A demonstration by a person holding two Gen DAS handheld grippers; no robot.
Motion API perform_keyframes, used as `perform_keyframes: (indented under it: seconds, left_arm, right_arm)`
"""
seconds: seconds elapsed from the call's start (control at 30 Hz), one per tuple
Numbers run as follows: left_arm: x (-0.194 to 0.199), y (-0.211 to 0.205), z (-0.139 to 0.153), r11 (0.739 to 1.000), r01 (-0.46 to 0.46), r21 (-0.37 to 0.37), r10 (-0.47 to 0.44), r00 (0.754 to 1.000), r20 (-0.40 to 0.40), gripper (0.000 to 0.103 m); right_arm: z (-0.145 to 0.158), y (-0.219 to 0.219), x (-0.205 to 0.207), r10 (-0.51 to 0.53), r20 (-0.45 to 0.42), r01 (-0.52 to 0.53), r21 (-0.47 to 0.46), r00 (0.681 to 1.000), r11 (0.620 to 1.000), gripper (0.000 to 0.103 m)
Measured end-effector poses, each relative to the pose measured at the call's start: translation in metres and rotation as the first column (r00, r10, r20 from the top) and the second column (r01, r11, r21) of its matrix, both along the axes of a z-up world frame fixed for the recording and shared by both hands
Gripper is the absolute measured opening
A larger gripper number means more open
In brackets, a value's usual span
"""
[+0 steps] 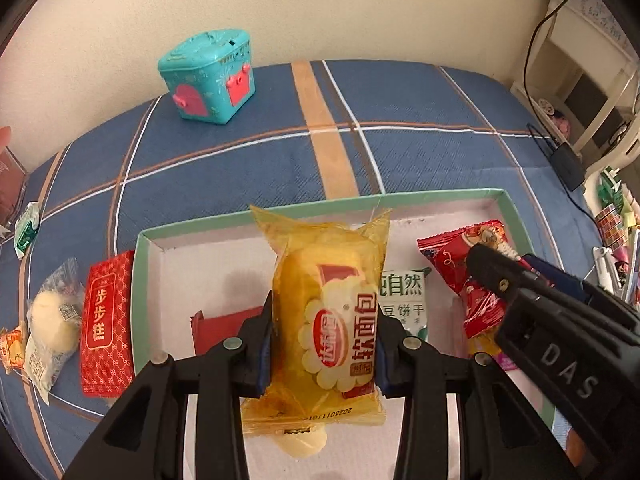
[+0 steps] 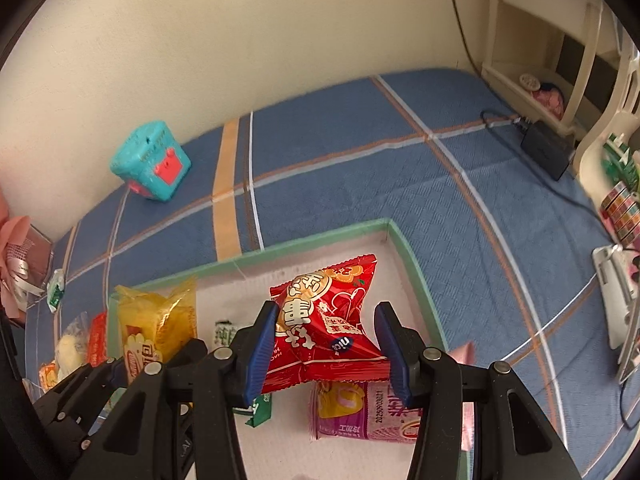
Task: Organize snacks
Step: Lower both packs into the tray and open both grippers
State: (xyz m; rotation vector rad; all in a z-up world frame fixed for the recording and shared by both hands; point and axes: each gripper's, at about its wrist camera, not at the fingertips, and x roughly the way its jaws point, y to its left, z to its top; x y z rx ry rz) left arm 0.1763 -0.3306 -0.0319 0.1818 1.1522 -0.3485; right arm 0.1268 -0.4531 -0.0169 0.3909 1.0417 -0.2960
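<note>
My left gripper (image 1: 325, 344) is shut on a yellow soft-bread packet (image 1: 326, 312), held above the green-rimmed white tray (image 1: 168, 236). My right gripper (image 2: 326, 350) is shut on a red snack packet (image 2: 326, 320), also over the tray (image 2: 408, 256). In the left wrist view the right gripper (image 1: 486, 258) shows at the right with the red packet (image 1: 452, 264). The yellow packet (image 2: 156, 320) appears at the left of the right wrist view. In the tray lie a green-and-white biscuit packet (image 1: 402, 296), a red packet (image 1: 216, 324) and a purple packet (image 2: 360, 412).
Left of the tray lie a red cake packet (image 1: 106, 324), a clear-wrapped pale bun (image 1: 50, 320), a small orange packet (image 1: 12, 346) and a green sachet (image 1: 26, 230). A teal toy box (image 1: 208, 76) stands by the wall. A black adapter (image 2: 544, 148) with cable lies at the right.
</note>
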Motion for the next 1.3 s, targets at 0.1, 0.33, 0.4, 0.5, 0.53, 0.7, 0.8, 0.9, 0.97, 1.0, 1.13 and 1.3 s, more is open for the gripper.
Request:
perform_keyframes:
  seconds: [0.1,0.33,0.4,0.5,0.53,0.7,0.8,0.9,0.97,1.0,1.13,1.3]
  left_arm:
    - [0.000,0.001,-0.001,1.000,-0.003,0.012,0.003,1.000,-0.005,0.041]
    - [-0.001,0.000,-0.002,0.999,0.001,0.032,-0.001,1.000,0.003,0.041]
    - [-0.002,-0.001,-0.002,0.999,0.004,0.031,-0.004,1.000,-0.001,0.041]
    - [-0.001,-0.001,-0.001,1.000,0.002,0.029,-0.002,1.000,-0.007,0.043]
    - [-0.002,-0.002,0.001,1.000,0.003,0.027,-0.003,1.000,-0.007,0.045]
    - [-0.002,-0.004,0.012,1.000,0.017,0.012,-0.018,1.000,0.011,0.062]
    - [-0.003,-0.004,0.022,1.000,0.020,0.009,-0.021,0.999,0.025,0.068]
    - [-0.004,-0.003,0.035,1.000,0.020,0.011,-0.020,0.999,0.048,0.074]
    - [-0.005,0.000,0.044,1.000,0.010,0.014,-0.011,0.998,0.057,0.080]
    - [-0.005,0.002,0.047,1.000,0.003,0.020,-0.004,0.998,0.058,0.082]
    - [0.000,0.013,0.050,0.998,-0.047,0.039,0.045,0.998,0.053,0.087]
    - [0.009,0.033,0.049,0.989,-0.143,0.032,0.141,0.989,0.041,0.092]
  right_arm:
    - [-0.009,0.002,0.002,0.005,-0.026,-0.005,0.002,1.000,1.000,0.052]
    - [-0.020,0.003,0.002,0.004,-0.050,-0.002,0.029,0.999,1.000,0.053]
    - [-0.021,0.003,0.003,-0.003,-0.059,0.005,0.032,0.998,0.999,0.054]
    - [-0.022,0.002,0.005,-0.009,-0.082,0.012,0.035,0.997,0.999,0.062]
    - [-0.021,0.002,0.005,-0.011,-0.086,0.014,0.033,0.996,0.999,0.067]
    - [-0.015,-0.003,0.006,-0.020,-0.098,0.025,0.054,0.995,0.998,0.072]
    - [-0.008,-0.006,0.005,-0.034,-0.104,0.040,0.057,0.994,0.998,0.077]
    - [0.003,-0.010,0.003,-0.038,-0.114,0.044,0.051,0.993,0.998,0.082]
    - [0.012,-0.012,0.001,-0.043,-0.113,0.049,0.051,0.993,0.997,0.083]
    - [0.015,-0.013,0.000,-0.045,-0.115,0.051,0.050,0.992,0.997,0.084]
    - [0.029,-0.015,-0.003,-0.038,-0.137,0.038,-0.004,0.990,0.999,0.096]
    - [0.043,-0.015,-0.007,-0.025,-0.133,0.021,-0.028,0.991,0.999,0.102]
